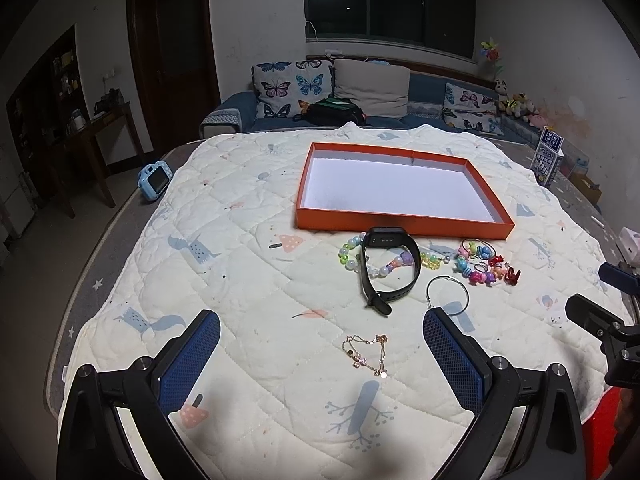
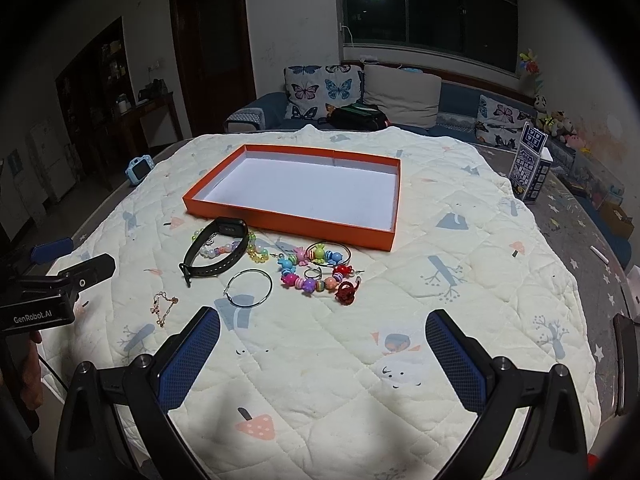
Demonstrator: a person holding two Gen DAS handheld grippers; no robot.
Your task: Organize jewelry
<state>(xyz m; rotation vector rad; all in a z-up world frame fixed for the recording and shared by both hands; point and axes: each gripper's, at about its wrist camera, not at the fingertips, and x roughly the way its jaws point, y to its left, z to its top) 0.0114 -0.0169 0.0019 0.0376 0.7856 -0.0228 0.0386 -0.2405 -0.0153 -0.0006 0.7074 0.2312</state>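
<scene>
- My left gripper (image 1: 322, 354) sits low over the quilt (image 1: 240, 280) with its fingers spread wide and nothing between them.
- Directly ahead of it, between the fingertips in the left wrist view, lies the gold chain (image 1: 366, 355), loose and crumpled flat on the fabric, apart from everything else.
- Further in, the black watch (image 1: 386, 268) lies on its side with its strap looped over a pastel bead bracelet (image 1: 352, 256); the two overlap.
- Just right of the watch is a thin wire hoop (image 1: 447, 295), close by my left gripper's right fingertip.
- Then comes the bright bead cluster (image 2: 316, 272) with a small ring (image 2: 313, 273) inside it and a red charm (image 2: 346, 293) at its near right edge.
- Behind all of it the orange tray (image 1: 400, 224) is empty, white floor showing.
- My right gripper (image 2: 322, 354) hangs over bare quilt, fingers wide too, holding nothing; the bead cluster lies ahead and a little left.
- I judge this to be the very start: no piece is in the tray yet.
- Next I would lower the left gripper onto the chain. It is thin and limp on soft cloth, so the tips must press close to the quilt and pinch a bunched part, or it will slip out.
</scene>
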